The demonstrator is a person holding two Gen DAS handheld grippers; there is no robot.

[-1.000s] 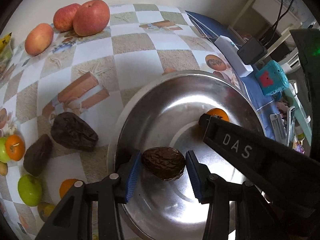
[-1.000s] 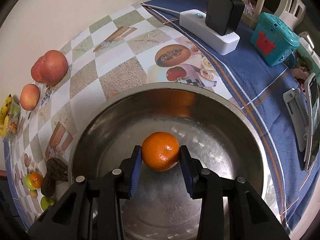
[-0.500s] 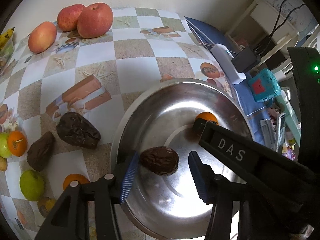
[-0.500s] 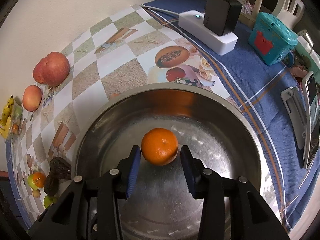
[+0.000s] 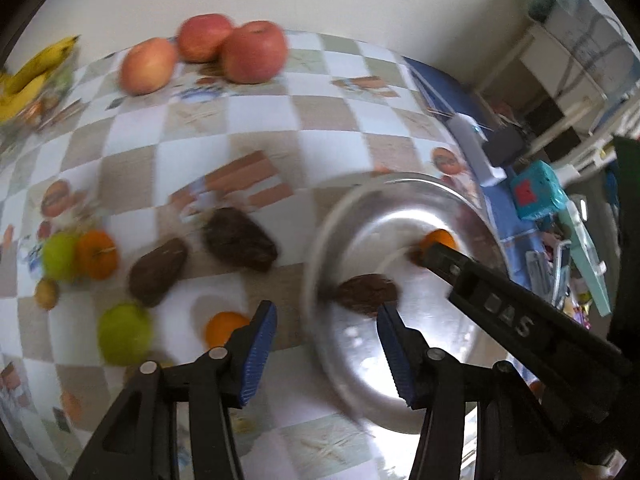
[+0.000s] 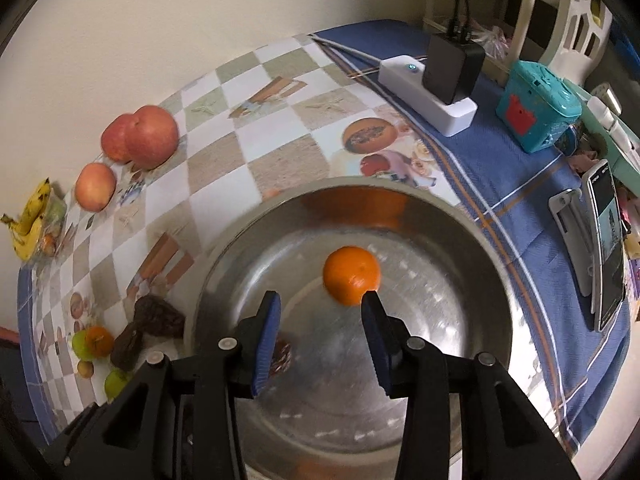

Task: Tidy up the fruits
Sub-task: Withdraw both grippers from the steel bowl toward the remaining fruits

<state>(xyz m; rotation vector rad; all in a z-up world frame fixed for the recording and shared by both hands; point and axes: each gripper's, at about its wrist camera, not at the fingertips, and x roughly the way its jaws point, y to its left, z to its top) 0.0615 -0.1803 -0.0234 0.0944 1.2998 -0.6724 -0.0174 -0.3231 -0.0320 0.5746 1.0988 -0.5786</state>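
Note:
A steel bowl sits on the checkered tablecloth. In it lie a dark brown wrinkled fruit and an orange. My left gripper is open and empty, above the bowl's left rim, pulled back from the brown fruit. My right gripper is open and empty over the bowl, the orange just beyond its right finger. Two more brown fruits, an orange and green fruits lie left of the bowl.
Three red apples and bananas lie at the far side by the wall. A white power strip with a black charger, a teal box and a phone lie on the blue cloth to the right.
Both grippers have opened wider and drawn back. The brown fruit and the orange stay in the bowl, released. The left gripper has swung left, so more fruit on the cloth shows.

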